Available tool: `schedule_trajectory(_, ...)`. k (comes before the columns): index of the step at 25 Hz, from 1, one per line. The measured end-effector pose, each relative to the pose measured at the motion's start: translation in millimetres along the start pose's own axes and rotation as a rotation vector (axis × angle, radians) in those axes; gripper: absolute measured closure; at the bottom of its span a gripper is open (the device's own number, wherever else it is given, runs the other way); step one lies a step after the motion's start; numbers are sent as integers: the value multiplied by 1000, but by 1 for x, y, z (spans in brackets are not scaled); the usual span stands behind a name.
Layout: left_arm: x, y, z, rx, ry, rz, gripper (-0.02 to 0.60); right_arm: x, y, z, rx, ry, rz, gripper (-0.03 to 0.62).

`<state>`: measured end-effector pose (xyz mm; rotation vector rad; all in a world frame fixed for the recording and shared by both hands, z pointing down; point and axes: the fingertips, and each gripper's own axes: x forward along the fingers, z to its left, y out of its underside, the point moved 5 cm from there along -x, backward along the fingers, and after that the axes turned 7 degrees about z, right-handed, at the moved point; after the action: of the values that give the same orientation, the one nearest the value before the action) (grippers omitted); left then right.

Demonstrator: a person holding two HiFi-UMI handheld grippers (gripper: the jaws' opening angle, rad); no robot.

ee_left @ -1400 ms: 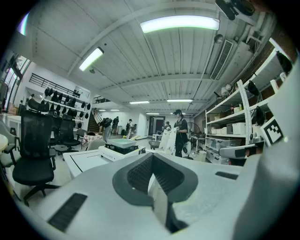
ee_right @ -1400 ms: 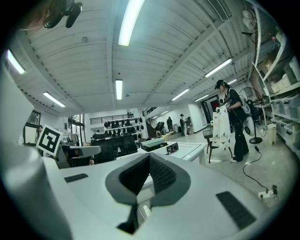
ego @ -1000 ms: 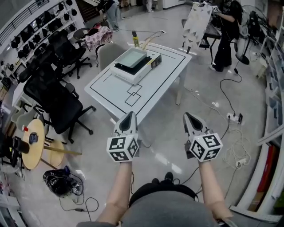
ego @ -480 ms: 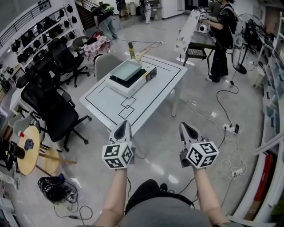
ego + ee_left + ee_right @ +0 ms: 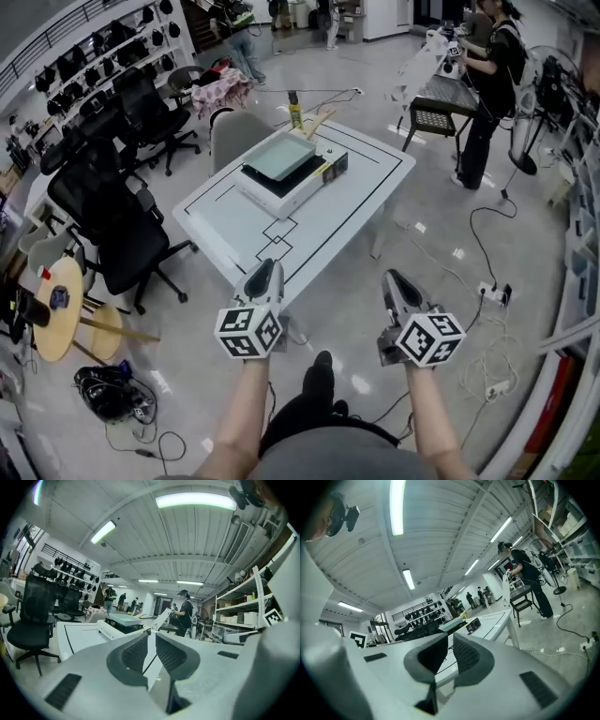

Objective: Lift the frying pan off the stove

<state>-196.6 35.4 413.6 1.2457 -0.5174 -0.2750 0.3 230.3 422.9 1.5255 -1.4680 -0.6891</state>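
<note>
While held forward level, left tool and right tool are opening, empty

Big lab or workshop room, not a home. Shiny grey floor w/ loose white cables & a power strip. One white desk with black lines stands in the middle. Lots of black office chairs on the left. Behind them a white wall rack w/ rows of black gear, too small to tell what. Metal shelves w/ boxes on the right. Long tube lights on a ribbed white ceiling. More ppl at work, e.g. a person in black clothes at a black stand far off.
</note>
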Motion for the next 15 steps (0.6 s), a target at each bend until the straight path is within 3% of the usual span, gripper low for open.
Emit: schedule_trajectory(15, 116, -39, 75, -98, -5, 16, 451, 129, -44, -36, 101, -33, 29, 497)
